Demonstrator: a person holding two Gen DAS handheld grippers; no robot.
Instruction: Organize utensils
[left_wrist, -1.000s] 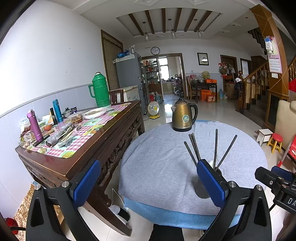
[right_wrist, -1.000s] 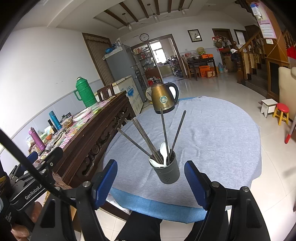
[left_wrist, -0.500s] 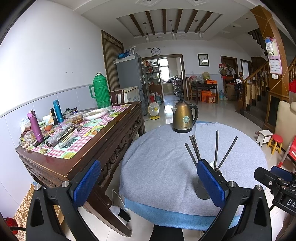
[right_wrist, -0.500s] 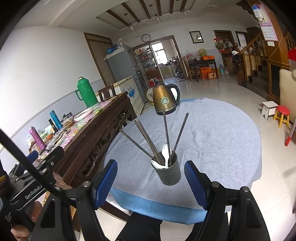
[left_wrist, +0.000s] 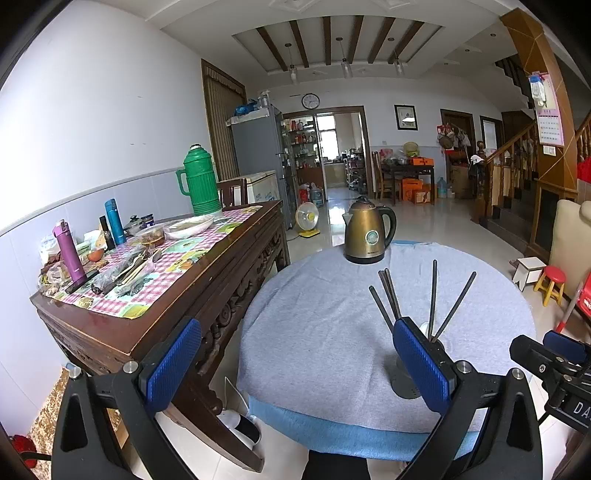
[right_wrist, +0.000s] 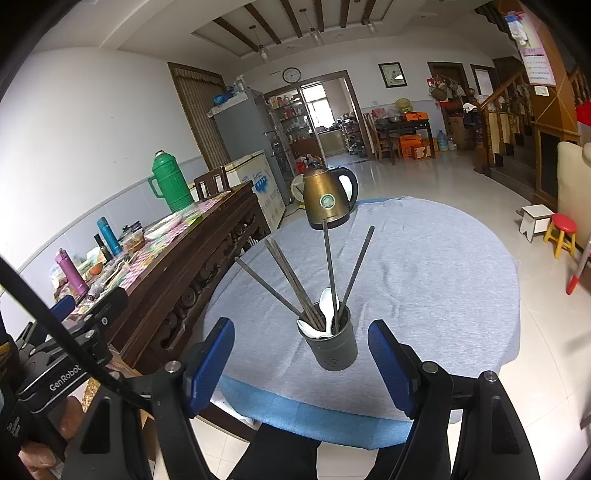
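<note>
A dark grey utensil holder (right_wrist: 333, 347) stands near the front edge of the round table (right_wrist: 424, 266) covered in grey cloth. Several dark chopsticks (right_wrist: 328, 266) fan out of it, and white spoons (right_wrist: 325, 301) sit inside. My right gripper (right_wrist: 301, 360) is open just in front of the holder, its blue pads (right_wrist: 388, 363) well apart and touching nothing. My left gripper (left_wrist: 295, 363) is open too, off the table's left front edge. In the left wrist view the holder (left_wrist: 406, 386) is partly hidden behind the right blue pad (left_wrist: 421, 363), with the chopsticks (left_wrist: 432, 299) rising above it.
A bronze electric kettle (right_wrist: 328, 199) stands at the table's far side. A dark wooden sideboard (left_wrist: 192, 288) to the left carries a green thermos (left_wrist: 199, 181), bottles, dishes and bagged cutlery (left_wrist: 125, 269). A white stool (left_wrist: 530, 269) and a red stool (left_wrist: 552, 284) stand on the floor at right.
</note>
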